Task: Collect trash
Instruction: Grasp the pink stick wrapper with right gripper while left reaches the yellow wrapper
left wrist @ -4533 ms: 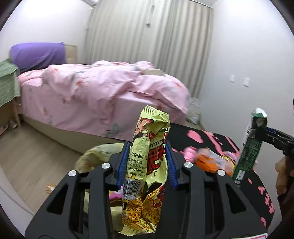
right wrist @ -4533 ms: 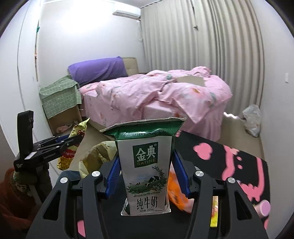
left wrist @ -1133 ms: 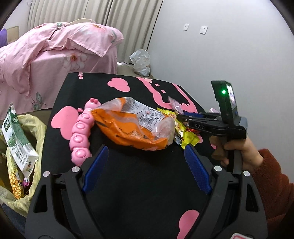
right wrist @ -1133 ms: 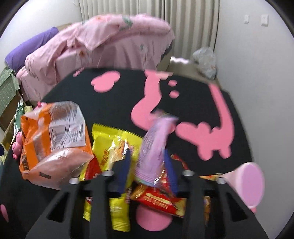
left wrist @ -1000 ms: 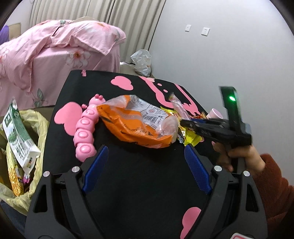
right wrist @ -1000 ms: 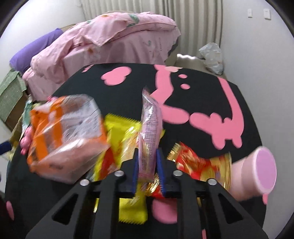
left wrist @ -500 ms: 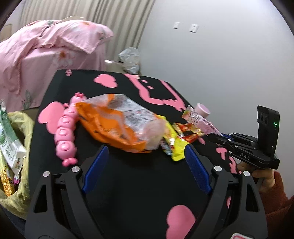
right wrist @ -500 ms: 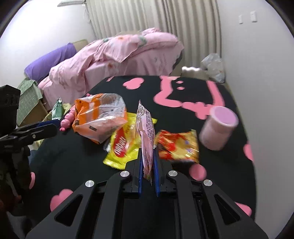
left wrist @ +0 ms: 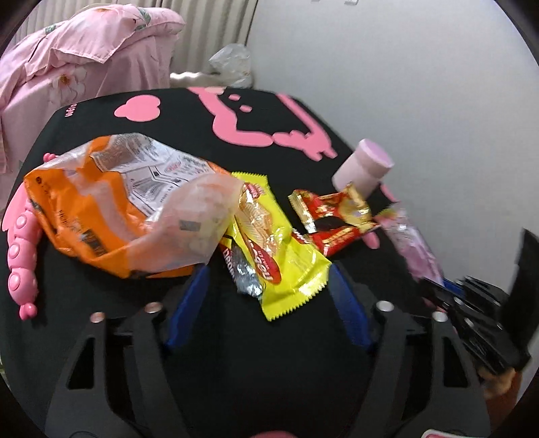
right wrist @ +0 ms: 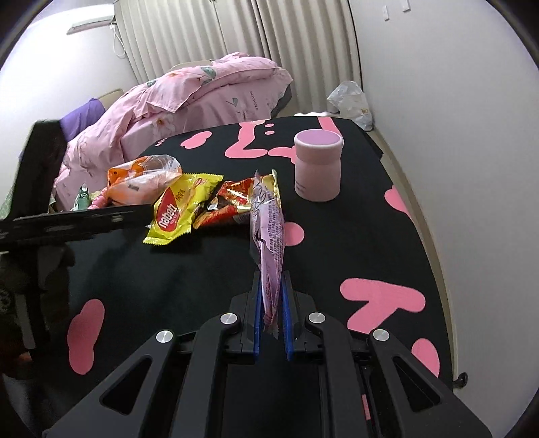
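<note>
Right gripper (right wrist: 272,296) clamped on pink wrapper (right wrist: 268,232), lifted above black table (right wrist: 370,236); left gripper (left wrist: 269,286) jaws apart, straddling near end of yellow Nabati wrapper (left wrist: 269,242); orange bag (left wrist: 111,202) just left of it; red wrapper (left wrist: 333,215) ahead-right.

A pink cup (right wrist: 317,165) stands upright on the black table (right wrist: 209,269) with pink shapes. A pink toy (left wrist: 20,249) lies at its left edge. Beyond are a bed (right wrist: 202,91), curtains (right wrist: 235,30) and a plastic bag (right wrist: 350,101) on the floor.

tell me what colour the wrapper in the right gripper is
Pale purple-pink with small print, clearest in the right wrist view: wrapper.
</note>
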Motion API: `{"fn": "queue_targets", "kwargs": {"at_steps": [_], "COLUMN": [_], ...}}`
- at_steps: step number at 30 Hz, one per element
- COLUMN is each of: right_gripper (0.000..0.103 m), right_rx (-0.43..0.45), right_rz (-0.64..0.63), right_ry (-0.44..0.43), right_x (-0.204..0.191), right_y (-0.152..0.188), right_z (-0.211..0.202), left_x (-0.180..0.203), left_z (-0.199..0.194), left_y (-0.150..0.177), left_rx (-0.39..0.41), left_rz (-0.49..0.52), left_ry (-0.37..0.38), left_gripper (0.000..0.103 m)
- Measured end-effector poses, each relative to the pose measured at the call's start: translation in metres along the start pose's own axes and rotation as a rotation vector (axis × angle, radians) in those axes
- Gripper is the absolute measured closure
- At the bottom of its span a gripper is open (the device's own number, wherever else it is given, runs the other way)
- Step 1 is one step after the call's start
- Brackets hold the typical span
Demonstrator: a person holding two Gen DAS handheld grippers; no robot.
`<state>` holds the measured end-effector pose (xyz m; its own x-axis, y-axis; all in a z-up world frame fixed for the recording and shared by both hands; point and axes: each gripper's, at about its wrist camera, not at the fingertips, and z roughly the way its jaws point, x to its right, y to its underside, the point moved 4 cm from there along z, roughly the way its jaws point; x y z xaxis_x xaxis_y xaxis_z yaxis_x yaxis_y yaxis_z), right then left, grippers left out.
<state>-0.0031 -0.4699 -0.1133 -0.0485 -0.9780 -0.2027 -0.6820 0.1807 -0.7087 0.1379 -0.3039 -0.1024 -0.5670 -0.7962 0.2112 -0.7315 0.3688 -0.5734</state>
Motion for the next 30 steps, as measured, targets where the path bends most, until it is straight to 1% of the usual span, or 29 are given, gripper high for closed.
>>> {"fn": "queue_targets", "kwargs": {"at_steps": [1, 2, 3, 4, 6, 8, 13, 15, 16, 17, 18, 19, 20, 22, 23, 26, 27, 28, 29, 30], "right_gripper": [0.091, 0.091, 0.091, 0.091, 0.091, 0.091, 0.091, 0.091, 0.091, 0.091, 0.091, 0.091, 0.091, 0.091, 0.091, 0.09, 0.088, 0.077, 0.07, 0.06], "right_rx": [0.0, 0.0, 0.0, 0.0, 0.0, -0.001, -0.008, -0.01, -0.009, -0.007, -0.004, 0.002, 0.005, 0.007, 0.002, -0.024, -0.029, -0.031, -0.027, -0.026], "right_rz": [-0.007, -0.018, -0.027, -0.04, -0.054, -0.06, -0.075, -0.077, -0.074, -0.071, -0.069, -0.065, -0.063, -0.051, -0.047, -0.059, -0.066, -0.073, -0.079, -0.08], "right_ry": [-0.003, -0.002, -0.002, -0.001, -0.002, -0.005, -0.012, -0.012, -0.011, -0.007, -0.002, 0.007, 0.011, 0.031, 0.047, 0.091, 0.092, 0.089, 0.072, 0.06], "right_x": [-0.002, -0.004, -0.006, -0.009, -0.012, -0.015, -0.021, -0.022, -0.022, -0.022, -0.022, -0.021, -0.021, -0.017, -0.014, -0.01, -0.01, -0.01, -0.012, -0.012], "right_y": [0.001, 0.002, 0.003, 0.004, 0.005, 0.005, 0.006, 0.007, 0.006, 0.005, 0.006, 0.005, 0.005, 0.006, 0.007, 0.011, 0.012, 0.013, 0.015, 0.016], "right_z": [0.0, 0.0, 0.0, -0.001, -0.001, 0.0, 0.001, 0.002, 0.003, 0.003, 0.003, 0.002, 0.001, -0.001, -0.001, 0.0, 0.0, -0.001, -0.003, -0.003], "left_x": [0.0, -0.001, -0.004, -0.006, -0.01, -0.016, -0.037, -0.043, -0.043, -0.042, -0.041, -0.037, -0.032, -0.023, -0.019, -0.012, -0.011, -0.007, -0.005, -0.003], "left_z": [0.005, 0.009, 0.009, 0.009, 0.003, -0.006, -0.036, -0.044, -0.045, -0.046, -0.046, -0.044, -0.04, -0.028, -0.018, 0.007, 0.011, 0.012, 0.015, 0.017], "left_y": [0.001, 0.002, 0.004, 0.005, 0.009, 0.014, 0.029, 0.03, 0.029, 0.027, 0.024, 0.02, 0.016, 0.009, 0.004, -0.003, -0.004, -0.006, -0.006, -0.006], "left_rx": [-0.019, -0.036, -0.044, -0.045, -0.045, -0.044, -0.034, -0.026, -0.021, -0.013, -0.005, 0.008, 0.027, 0.031, 0.023, -0.011, -0.009, 0.015, 0.013, 0.014], "left_rz": [-0.005, -0.02, -0.032, -0.036, -0.028, -0.024, -0.048, -0.067, -0.072, -0.08, -0.087, -0.09, -0.085, -0.056, -0.048, -0.071, -0.073, -0.056, -0.04, -0.023], "left_ry": [-0.012, -0.008, -0.002, -0.002, -0.001, 0.004, 0.014, 0.036, 0.048, 0.06, 0.075, 0.091, 0.101, 0.078, 0.055, 0.031, 0.02, -0.007, -0.02, -0.04], "left_gripper": [0.052, 0.066, 0.077, 0.081, 0.092, 0.095, 0.096, 0.095, 0.093, 0.083, 0.065, 0.056, 0.05, 0.05, 0.05, 0.05, 0.05, 0.05, 0.059, 0.074]}}
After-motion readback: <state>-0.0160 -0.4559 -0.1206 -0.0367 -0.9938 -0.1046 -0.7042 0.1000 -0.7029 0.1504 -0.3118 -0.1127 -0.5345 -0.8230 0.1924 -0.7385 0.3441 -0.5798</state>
